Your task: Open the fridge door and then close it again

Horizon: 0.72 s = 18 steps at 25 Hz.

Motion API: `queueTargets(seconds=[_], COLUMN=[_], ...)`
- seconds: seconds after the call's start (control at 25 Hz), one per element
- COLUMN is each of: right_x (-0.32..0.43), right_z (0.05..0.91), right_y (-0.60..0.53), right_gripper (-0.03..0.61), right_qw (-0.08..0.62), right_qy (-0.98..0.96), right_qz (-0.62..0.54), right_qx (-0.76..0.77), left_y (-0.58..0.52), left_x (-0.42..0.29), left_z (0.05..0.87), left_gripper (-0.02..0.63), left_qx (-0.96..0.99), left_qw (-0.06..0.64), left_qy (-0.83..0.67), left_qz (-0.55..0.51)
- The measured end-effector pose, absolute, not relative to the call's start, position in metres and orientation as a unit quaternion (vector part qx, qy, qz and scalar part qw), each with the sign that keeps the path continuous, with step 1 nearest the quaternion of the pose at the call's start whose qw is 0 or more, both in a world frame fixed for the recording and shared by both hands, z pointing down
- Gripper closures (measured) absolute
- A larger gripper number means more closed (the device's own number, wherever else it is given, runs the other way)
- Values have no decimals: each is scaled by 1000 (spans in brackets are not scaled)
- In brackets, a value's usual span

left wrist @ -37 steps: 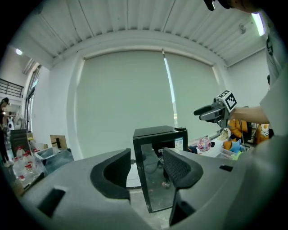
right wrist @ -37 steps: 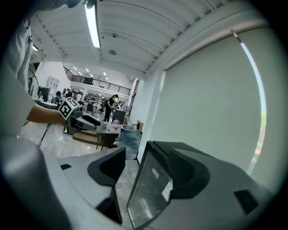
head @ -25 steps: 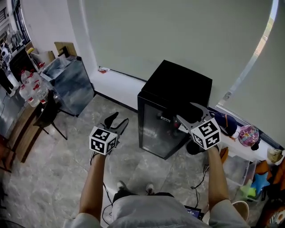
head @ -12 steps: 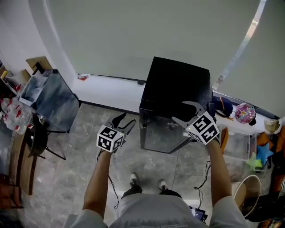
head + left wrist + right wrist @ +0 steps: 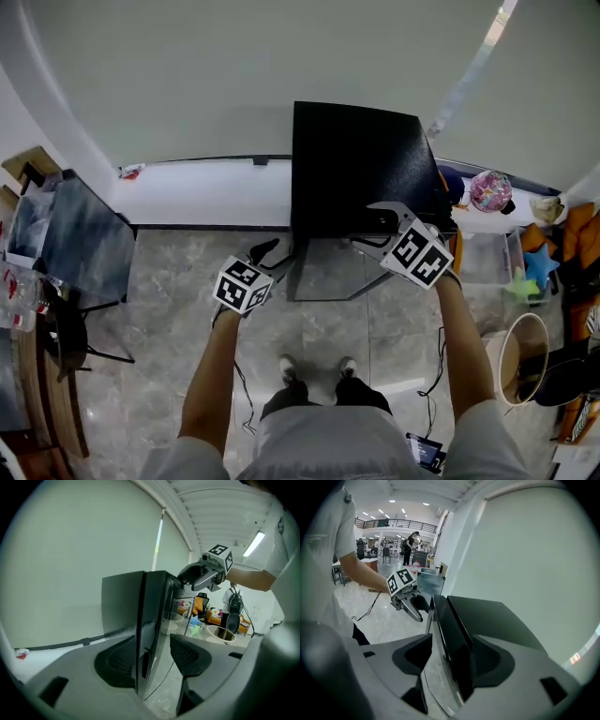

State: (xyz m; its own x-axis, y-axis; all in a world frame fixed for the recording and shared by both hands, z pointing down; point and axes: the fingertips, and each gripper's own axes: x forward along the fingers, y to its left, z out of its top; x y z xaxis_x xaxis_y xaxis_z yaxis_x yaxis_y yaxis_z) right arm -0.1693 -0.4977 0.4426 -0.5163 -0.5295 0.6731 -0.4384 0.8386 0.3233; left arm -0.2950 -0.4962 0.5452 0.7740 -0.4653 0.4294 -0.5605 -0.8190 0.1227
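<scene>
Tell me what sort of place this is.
Probably a big open workspace or hall: a black mini fridge against a plain wall, a polished stone-tile floor, and an upper railed gallery beyond.

Seen from the head view, the fridge (image 5: 361, 164) shows only its black top and a steep sliver of its glass door (image 5: 323, 272); what stands inside cannot be told. The right gripper (image 5: 364, 225) covers the door's upper right corner. Right of the fridge, colourful clutter (image 5: 506, 202) is too small to name. Far beyond the fridge, a person (image 5: 412, 543) is too small to make out.
</scene>
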Motion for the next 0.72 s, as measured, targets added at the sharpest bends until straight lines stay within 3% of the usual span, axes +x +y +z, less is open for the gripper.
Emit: queueTargets(seconds=[0.48,0.72], right_x=[-163,-162], right_z=[456,457], right_y=[-501,-504], right_gripper=[315,348], right_qw=[431,433], right_qy=[-851,-844], right_qz=[-53,-66], right_qx=[296,310], left_y=[-501,-509], left_x=[-267,-262], left_z=[593,601], left_gripper=[411,411], left_qx=[943,942], left_qw=[138,145], left_qy=[-208,-214], left_qz=[219,216])
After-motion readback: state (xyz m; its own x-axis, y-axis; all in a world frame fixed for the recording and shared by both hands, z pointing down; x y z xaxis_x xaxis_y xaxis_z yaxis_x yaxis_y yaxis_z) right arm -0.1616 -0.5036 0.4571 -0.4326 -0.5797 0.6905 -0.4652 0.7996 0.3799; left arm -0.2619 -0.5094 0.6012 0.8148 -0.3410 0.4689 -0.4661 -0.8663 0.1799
